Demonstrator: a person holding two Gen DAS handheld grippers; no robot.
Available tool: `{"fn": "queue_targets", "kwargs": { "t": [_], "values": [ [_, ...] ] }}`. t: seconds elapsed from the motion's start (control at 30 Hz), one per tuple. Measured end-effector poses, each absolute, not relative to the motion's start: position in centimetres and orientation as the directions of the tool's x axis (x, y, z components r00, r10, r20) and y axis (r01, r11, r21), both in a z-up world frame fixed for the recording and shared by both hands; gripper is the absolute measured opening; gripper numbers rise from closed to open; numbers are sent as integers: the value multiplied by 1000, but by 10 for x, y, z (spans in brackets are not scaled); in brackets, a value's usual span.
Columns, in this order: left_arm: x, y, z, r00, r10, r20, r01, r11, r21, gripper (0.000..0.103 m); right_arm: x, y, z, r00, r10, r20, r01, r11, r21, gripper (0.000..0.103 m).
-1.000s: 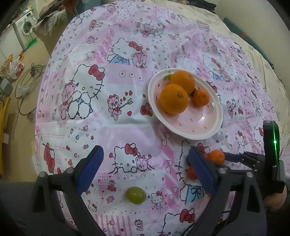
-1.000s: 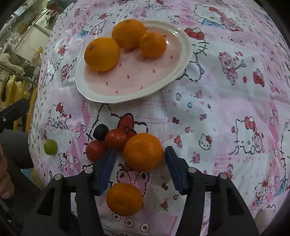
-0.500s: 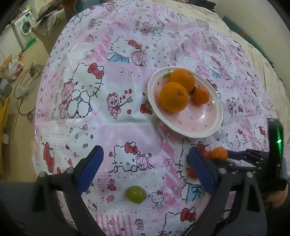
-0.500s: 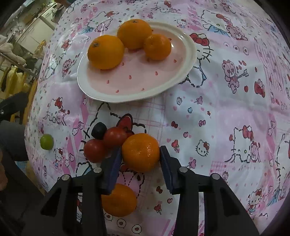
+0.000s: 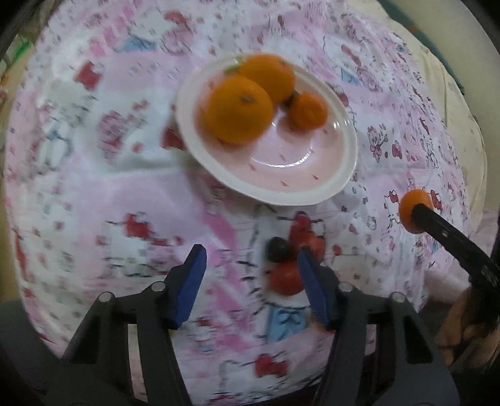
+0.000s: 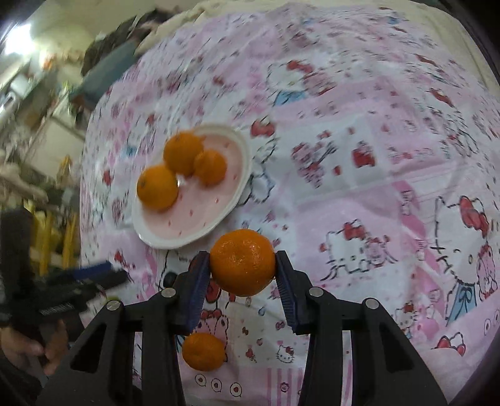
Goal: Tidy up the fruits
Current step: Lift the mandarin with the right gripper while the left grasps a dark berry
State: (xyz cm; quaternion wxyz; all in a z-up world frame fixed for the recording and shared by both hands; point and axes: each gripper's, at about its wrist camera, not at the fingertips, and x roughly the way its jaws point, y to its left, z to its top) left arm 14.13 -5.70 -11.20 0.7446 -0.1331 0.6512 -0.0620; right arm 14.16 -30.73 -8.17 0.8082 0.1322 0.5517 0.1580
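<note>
Left wrist view: we see the left gripper [image 5: 251, 282], jaws just narrowed yet open, gripping nothing; a round red tomato [image 5: 286, 278] sits against the right blue pad [image 5: 312, 289]. Right wrist view: the right gripper [image 6: 242, 282] clamps a round orange mandarin [image 6: 242, 262], clear of the pink cartoon-print tablecloth [image 6: 359, 175], near the white-rimmed pink plate [image 6: 218, 215].

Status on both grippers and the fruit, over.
Right gripper shut on orange, lifted. Left gripper closing, empty, over tomatoes. Plate path unobstructed.

Pale wall [image 6: 72, 18] beyond the gripper's upper left, blurred cluttered shelving [image 6: 28, 93] at left, yellow frame [image 6: 47, 237] lower left, patterned pink cloth [image 6: 359, 131] ahead.
</note>
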Motion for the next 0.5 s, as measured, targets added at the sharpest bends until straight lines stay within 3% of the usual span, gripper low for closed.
{"fn": "queue_targets", "kwargs": {
  "t": [0.23,0.33,0.37,0.4,0.5],
  "values": [
    [154,-71,-144,84,-277,-957,-214,933,-289,47,143,-317,-74,371,436,-820,-85,895,438,44],
    [155,-82,-144,100,-215,-971,-186,955,-231,44,144,-319,-72,374,451,-810,-84,887,455,44],
    [154,-83,-144,103,-193,-976,-185,960,-210,38,144,-320,-71,375,454,-808,-85,885,458,44],
    [154,-86,-147,83,-174,-981,-180,966,-187,25,144,-320,-70,377,459,-805,-87,883,462,44],
    [151,-93,-154,34,-166,-985,-159,973,-170,21,144,-320,-68,381,470,-797,-90,876,474,44]
  ]
}}
